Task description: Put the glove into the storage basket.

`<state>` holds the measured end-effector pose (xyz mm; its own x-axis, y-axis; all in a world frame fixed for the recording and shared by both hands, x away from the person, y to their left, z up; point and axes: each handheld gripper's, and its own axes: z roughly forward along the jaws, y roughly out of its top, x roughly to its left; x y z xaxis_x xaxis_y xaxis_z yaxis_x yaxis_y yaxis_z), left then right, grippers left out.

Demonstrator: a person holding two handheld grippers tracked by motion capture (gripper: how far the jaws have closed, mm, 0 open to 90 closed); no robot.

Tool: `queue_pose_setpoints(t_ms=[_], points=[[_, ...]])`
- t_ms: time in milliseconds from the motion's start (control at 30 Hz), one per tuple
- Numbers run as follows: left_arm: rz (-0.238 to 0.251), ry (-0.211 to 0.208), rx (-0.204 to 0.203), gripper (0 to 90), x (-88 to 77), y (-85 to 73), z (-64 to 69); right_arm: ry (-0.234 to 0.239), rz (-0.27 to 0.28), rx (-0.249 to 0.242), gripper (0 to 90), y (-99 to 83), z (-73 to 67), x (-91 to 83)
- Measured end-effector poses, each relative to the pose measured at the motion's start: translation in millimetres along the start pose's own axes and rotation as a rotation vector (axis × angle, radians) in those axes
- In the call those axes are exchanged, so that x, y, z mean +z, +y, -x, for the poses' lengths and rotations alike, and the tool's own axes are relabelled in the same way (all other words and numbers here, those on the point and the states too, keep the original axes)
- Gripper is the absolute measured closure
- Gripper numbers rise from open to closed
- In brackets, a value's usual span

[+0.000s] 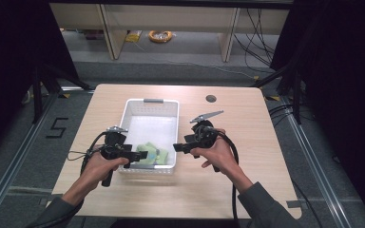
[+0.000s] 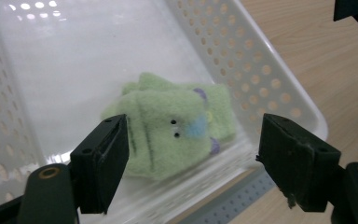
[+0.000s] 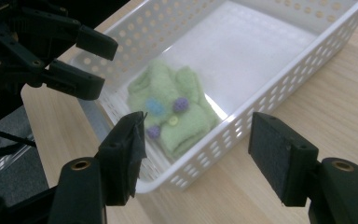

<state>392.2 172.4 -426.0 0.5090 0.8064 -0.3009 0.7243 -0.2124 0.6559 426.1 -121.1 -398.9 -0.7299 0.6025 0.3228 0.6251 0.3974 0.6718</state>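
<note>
Wooden table [image 1: 247, 142], green plush toy [image 2: 170, 128] in basket [image 2: 261, 70], beyond spread, empty left hand-held gripper [image 2: 191, 161]

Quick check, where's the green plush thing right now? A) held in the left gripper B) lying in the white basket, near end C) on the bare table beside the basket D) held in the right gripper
B: the green plush lies on the floor of the white basket at the end nearest the person, while the left gripper and the right gripper both stand open with nothing pressed between their pads.
</note>
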Motion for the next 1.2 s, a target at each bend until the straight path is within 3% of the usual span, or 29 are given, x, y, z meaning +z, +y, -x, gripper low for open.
queue_pose_setpoints(t_ms=[267,300,433,600,633,733,767,800,833,867,933,1000,1033,1100,1133,1200], points=[[0.031,-0.026,0.043,20.7,-2.5,-4.8,21.9,-0.004,0.036,0.026,36.7,-12.9,7.6,-19.7],[0.028,-0.034,0.059,20.7,-3.1,-5.6,24.5,-0.006,0.047,0.005,36.7,-14.3,10.5,-21.7],[0.033,-0.041,0.083,18.8,-2.9,-8.7,37.8,-0.001,0.061,0.039,35.5,-21.7,11.4,-30.7],[0.047,-0.089,0.098,16.2,-1.7,-13.9,51.0,0.0,0.082,0.024,34.2,-29.2,17.5,-35.2],[0.056,-0.099,0.086,16.0,-1.0,-15.4,54.9,0.001,0.084,0.032,33.9,-30.8,17.3,-36.4],[0.059,-0.122,0.112,15.7,-0.7,-19.2,62.7,0.002,0.087,0.058,33.7,-35.4,17.5,-40.9],[0.051,-0.132,0.13,15.7,-1.0,-20.5,64.4,-0.002,0.098,0.03,33.6,-36.1,20.0,-41.1],[0.063,-0.141,0.12,15.7,0.2,-22.4,67.9,0.001,0.099,0.039,33.6,-37.6,19.7,-42.8],[0.05,-0.14,0.14,15.7,-0.7,-23.6,69.5,-0.009,0.1,0.03,33.6,-38.9,20.4,-44.6],[0.054,-0.145,0.136,15.7,-0.2,-25.1,72.0,-0.008,0.095,0.057,33.5,-40.5,17.9,-46.4],[0.059,-0.164,0.132,15.7,0.5,-27.7,76.1,-0.01,0.107,0.024,33.4,-43.5,20.8,-47.9],[0.062,-0.169,0.14,15.8,0.6,-29.8,78.6,-0.013,0.104,0.044,33.4,-46.5,18.9,-50.8],[0.065,-0.166,0.148,15.8,0.5,-31.3,80.5,-0.032,0.112,0.004,33.4,-47.3,21.4,-52.0],[0.062,-0.174,0.161,15.7,1.2,-33.2,82.0,-0.019,0.115,-0.002,33.4,-50.8,22.4,-52.8],[0.064,-0.171,0.159,15.7,1.3,-34.1,83.0,-0.024,0.111,0.026,33.3,-52.7,20.9,-54.4],[0.059,-0.177,0.169,15.8,2.3,-36.5,83.8,-0.031,0.117,0.017,33.2,-55.5,22.3,-56.5]])
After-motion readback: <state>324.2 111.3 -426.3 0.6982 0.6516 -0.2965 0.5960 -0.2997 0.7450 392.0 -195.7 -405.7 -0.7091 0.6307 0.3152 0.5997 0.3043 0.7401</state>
